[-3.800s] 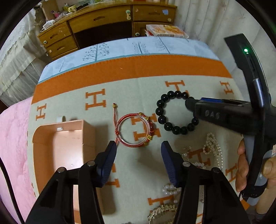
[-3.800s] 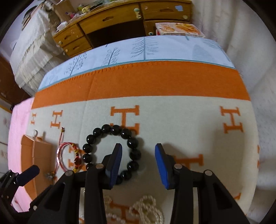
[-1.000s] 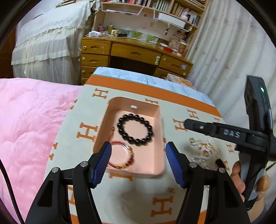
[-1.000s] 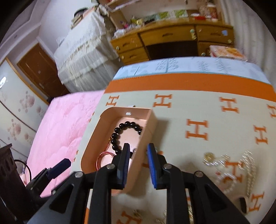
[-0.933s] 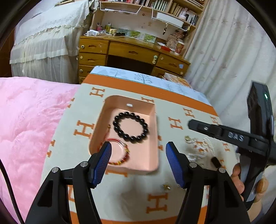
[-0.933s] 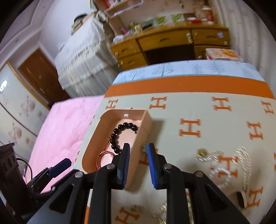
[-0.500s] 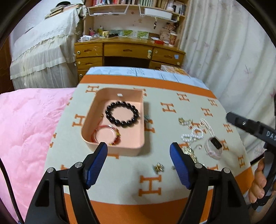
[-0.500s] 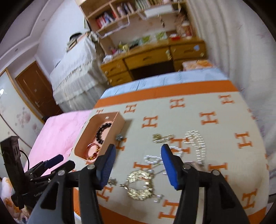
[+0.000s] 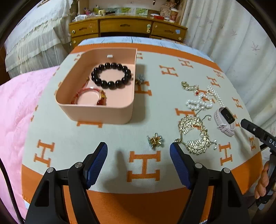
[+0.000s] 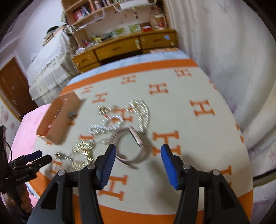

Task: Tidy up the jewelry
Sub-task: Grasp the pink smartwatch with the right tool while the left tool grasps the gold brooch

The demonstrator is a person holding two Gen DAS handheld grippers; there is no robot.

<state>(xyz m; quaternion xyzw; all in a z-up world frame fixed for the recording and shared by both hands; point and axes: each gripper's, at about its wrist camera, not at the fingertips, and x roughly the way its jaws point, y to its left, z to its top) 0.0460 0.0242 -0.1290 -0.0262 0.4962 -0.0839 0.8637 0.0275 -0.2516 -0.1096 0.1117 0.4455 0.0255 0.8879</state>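
Currently, left wrist view: left gripper (image 9: 138, 162) is hovering with jaws released and nothing between them, aiming at the small gold brooch (image 9: 155, 140) on the blanket (image 9: 69, 137), likely the next pick. Pink tray (image 9: 96, 112) is already holding the black bead bracelet (image 9: 111, 75) and red string bracelet (image 9: 88, 96), so sorting is partway done. Gold bead necklace (image 9: 194, 132), pearl strand (image 9: 200, 103) and pink fitness band (image 9: 225, 119) are lying loose to the right. Right wrist view, blurred: right gripper (image 10: 137, 163) is standing released, empty, lining up over the fitness band, which is sitting just beyond its fingertips. Surface is an orange-and-cream H-pattern blanket; wooden drawers (image 10: 124, 46), bookshelf (image 10: 89, 12) and curtains (image 10: 224, 43) are sitting behind.
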